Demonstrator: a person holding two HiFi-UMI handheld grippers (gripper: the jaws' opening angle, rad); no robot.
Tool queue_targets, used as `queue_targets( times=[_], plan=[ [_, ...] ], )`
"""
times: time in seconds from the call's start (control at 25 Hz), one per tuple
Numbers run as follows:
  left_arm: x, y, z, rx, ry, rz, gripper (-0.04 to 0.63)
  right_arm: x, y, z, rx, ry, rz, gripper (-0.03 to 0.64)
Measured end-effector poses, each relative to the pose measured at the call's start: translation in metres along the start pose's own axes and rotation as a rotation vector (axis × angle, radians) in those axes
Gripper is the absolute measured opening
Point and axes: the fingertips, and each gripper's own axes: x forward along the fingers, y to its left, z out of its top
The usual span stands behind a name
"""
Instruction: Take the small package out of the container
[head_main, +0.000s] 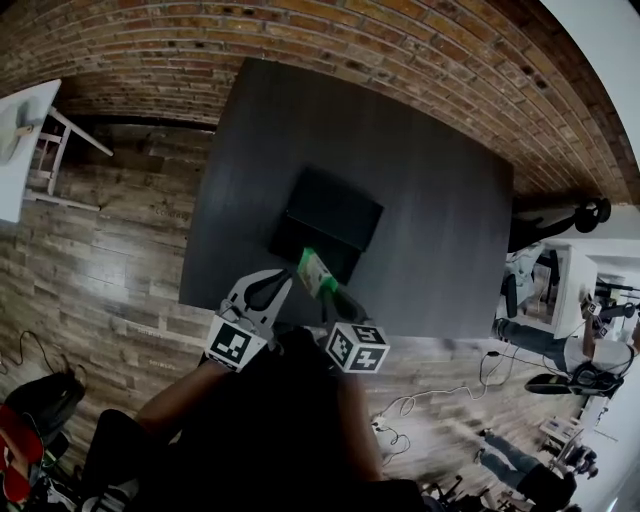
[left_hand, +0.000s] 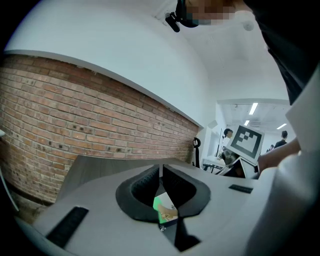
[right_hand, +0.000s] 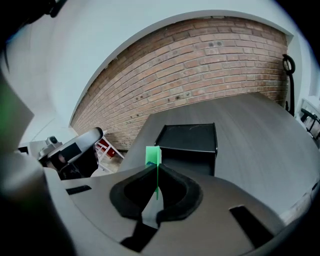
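The right gripper (right_hand: 156, 169) had its jaws pressed together on the small package (right_hand: 152, 155). They pinched the thin green packet edge-on, so only its top corner stood up above the tips at the centre of the right gripper view. The left gripper (left_hand: 161, 172) had its jaws closed tip to tip with nothing between them. It sat just beside the right one, low in the middle of the head view, with the packet showing through the gap below its tips.

Beyond the jaws, the black container (right_hand: 190, 137) stood on the dark table (right_hand: 250, 125), just past the packet toward the upper middle of the frame. The packet looked clear of the container, near its front wall.

The hold seemed the main risk. It was a narrow pinch on a flat, probably slick packet, which could pivot or slide out under a quick swing. Because the packet was so near the container's front wall, a slip could drop it back inside or let it catch the rim. The left gripper stood very close as well, so a careless move could knock the packet loose.
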Motion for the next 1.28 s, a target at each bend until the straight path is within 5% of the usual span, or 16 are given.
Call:
queue_targets(
  times=[0.16, 1.28],
  plan=[
    [0.005, -0.007, 0.004, 0.055, 0.003, 0.017, 0.049, -0.005, -0.003, 0.000, -0.009, -0.005, 0.027, 0.029],
    [0.040, -0.134, 0.030, 0.128, -0.029, 0.041, 0.049, -0.117, -0.079, -0.001, -0.078, -0.207, 0.056, 0.029]
  ],
)
